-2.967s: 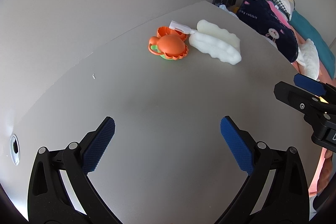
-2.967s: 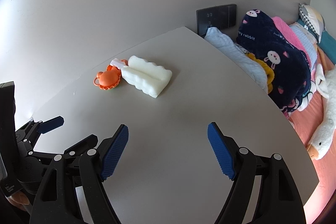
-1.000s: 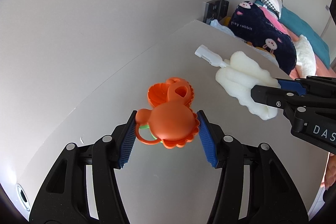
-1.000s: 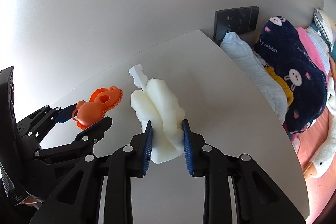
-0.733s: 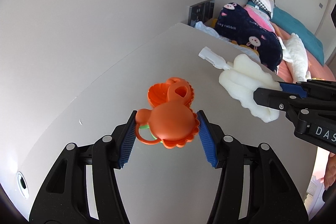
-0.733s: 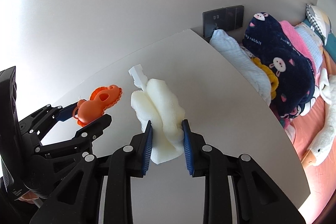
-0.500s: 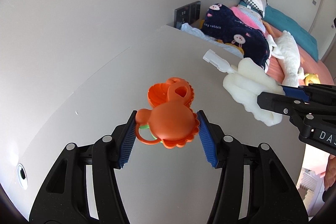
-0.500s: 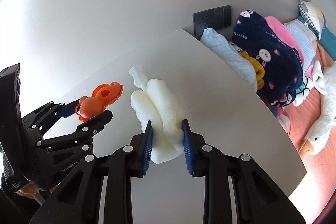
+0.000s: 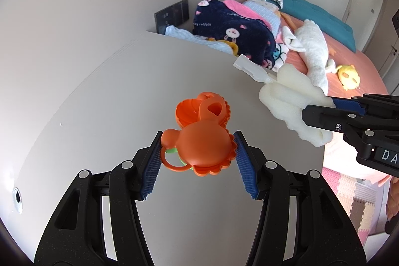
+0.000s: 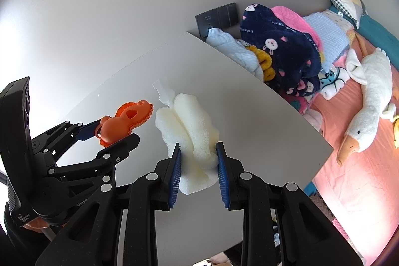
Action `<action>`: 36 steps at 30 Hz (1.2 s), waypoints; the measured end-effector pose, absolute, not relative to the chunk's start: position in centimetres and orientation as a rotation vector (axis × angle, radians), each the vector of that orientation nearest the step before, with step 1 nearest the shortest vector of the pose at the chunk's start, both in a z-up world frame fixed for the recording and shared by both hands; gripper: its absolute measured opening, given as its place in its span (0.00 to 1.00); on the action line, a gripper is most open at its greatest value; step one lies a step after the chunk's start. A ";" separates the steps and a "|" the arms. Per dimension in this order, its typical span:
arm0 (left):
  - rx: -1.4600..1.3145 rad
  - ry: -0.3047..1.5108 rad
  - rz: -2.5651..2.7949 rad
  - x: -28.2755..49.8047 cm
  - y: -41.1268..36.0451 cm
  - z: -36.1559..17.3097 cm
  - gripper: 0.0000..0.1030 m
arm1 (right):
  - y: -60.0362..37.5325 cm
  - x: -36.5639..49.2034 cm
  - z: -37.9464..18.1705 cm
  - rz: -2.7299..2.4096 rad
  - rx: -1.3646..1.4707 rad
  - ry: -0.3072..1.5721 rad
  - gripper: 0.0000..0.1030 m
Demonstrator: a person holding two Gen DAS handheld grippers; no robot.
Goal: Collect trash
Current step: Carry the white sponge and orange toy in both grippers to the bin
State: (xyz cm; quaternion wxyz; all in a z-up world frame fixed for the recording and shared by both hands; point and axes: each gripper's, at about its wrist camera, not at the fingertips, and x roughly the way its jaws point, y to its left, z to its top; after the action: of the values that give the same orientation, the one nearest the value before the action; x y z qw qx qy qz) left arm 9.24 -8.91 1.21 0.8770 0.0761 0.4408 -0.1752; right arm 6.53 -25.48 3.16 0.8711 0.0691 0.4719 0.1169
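Note:
My left gripper (image 9: 198, 162) is shut on an orange plastic toy (image 9: 202, 138) with a scalloped edge and a small ring, held above the grey table (image 9: 99, 104). It also shows in the right wrist view (image 10: 124, 122). My right gripper (image 10: 198, 170) is shut on a white foam piece (image 10: 189, 129) with a white plastic handle sticking out of its far end, also lifted off the table. The foam shows at the right of the left wrist view (image 9: 291, 101), level with the orange toy.
The table (image 10: 249, 116) ends at a right edge with a bed beyond it. On the bed lie a navy rabbit-print blanket (image 10: 281, 46), a white goose plush (image 10: 369, 101) and pillows. A dark wall switch panel (image 10: 217, 16) sits behind the table corner. Foam floor mats (image 9: 354, 201) lie below.
Both grippers closed on their objects, then lifted them off the table and swung right, bringing more of the bed and floor into view.

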 end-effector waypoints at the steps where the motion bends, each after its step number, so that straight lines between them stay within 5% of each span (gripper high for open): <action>1: 0.165 0.919 -0.374 8.8 -9.4 1.3 0.53 | -26.0 6.2 3.1 0.238 0.150 0.984 0.27; 36: 0.340 0.913 -0.733 -2.3 -26.4 1.7 0.53 | -41.9 -9.1 3.7 -0.045 0.322 0.931 0.28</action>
State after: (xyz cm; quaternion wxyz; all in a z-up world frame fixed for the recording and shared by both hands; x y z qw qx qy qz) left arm -2.29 -26.38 1.72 0.8198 0.1596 0.4287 -0.3444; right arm -9.06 -41.93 3.71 0.8810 0.1548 0.4466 -0.0217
